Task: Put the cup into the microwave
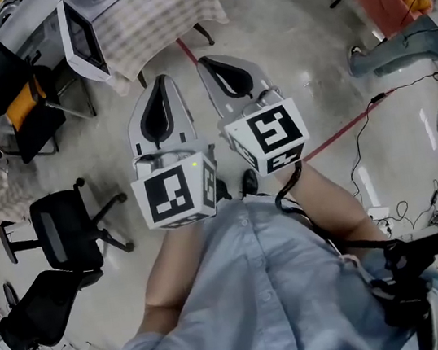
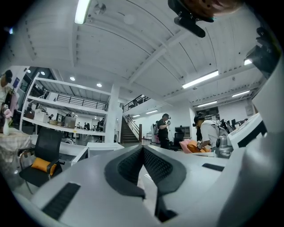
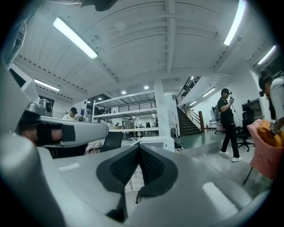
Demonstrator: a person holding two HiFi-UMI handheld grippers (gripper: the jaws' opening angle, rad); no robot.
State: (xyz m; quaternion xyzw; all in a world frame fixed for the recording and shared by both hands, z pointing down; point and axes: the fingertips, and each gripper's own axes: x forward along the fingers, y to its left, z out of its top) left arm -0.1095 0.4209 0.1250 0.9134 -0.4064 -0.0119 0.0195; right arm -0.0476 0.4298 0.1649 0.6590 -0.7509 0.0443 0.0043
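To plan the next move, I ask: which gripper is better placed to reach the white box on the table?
Left, probably. The white box sits at the left end of the table, nearer the left gripper than the right gripper. Both are shut and empty; no cup shows.

Black office chairs [image 1: 67, 231] near left, cloth-draped table [image 1: 153, 16] far ahead, red cable [image 1: 337, 136] across the floor [image 1: 288, 35] at right.

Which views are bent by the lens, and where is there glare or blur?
Left gripper view and right gripper view: strong fisheye bending, black corners, ceiling lamps blown out to white. Head view: milder bending, pale glare patches on the floor, otherwise fairly sharp.
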